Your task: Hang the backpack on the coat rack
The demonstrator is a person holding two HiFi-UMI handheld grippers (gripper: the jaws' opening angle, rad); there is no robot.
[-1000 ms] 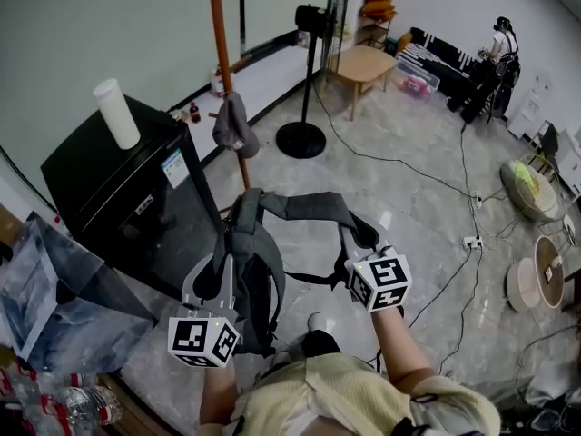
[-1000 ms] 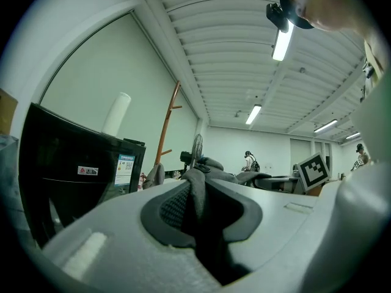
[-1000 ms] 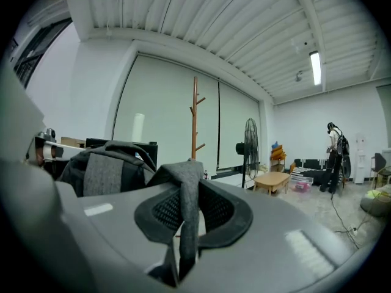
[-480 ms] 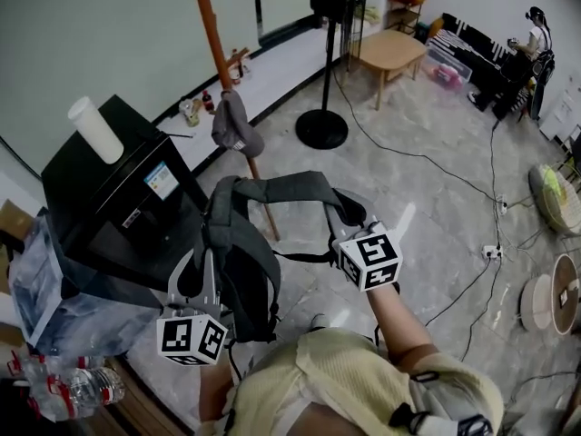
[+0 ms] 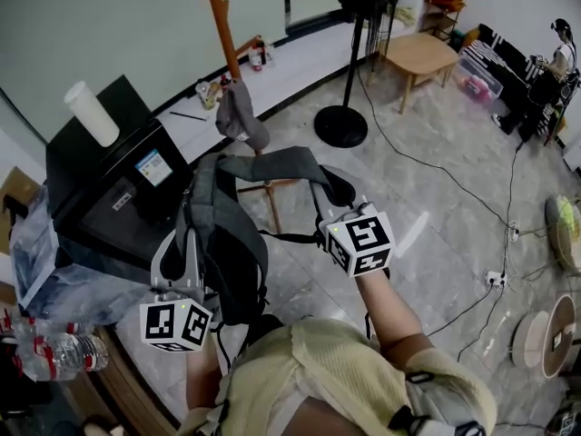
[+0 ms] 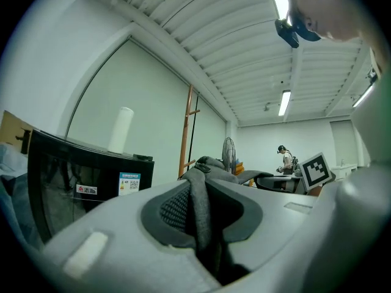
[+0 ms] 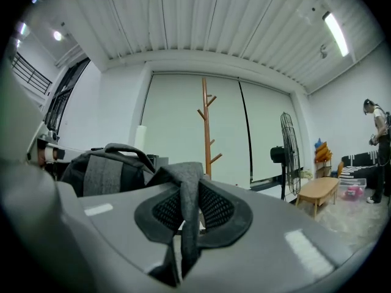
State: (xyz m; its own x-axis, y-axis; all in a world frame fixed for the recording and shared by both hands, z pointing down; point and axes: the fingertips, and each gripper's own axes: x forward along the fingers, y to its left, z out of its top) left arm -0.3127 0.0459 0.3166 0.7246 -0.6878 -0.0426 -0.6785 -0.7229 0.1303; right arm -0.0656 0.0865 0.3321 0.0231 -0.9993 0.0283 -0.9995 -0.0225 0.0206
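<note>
Now the backpack (image 5: 227,252) closes in on the coat rack (image 5: 221,16), airborne, straps (image 5: 272,163) pinched: left gripper (image 5: 186,234) fingers clamp one, right gripper (image 5: 332,194) fingers the other. Approach nearly done, not hooked yet.

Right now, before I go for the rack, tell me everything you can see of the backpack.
The backpack looks like dark grey fabric with lighter grey straps and a top handle loop. It is held up in the air, its body sagging below the left tongs, which are shut on one strap. The right tongs are shut on another strap, and a strap band stretches between them. It is short of the coat rack, not yet hung.
</note>
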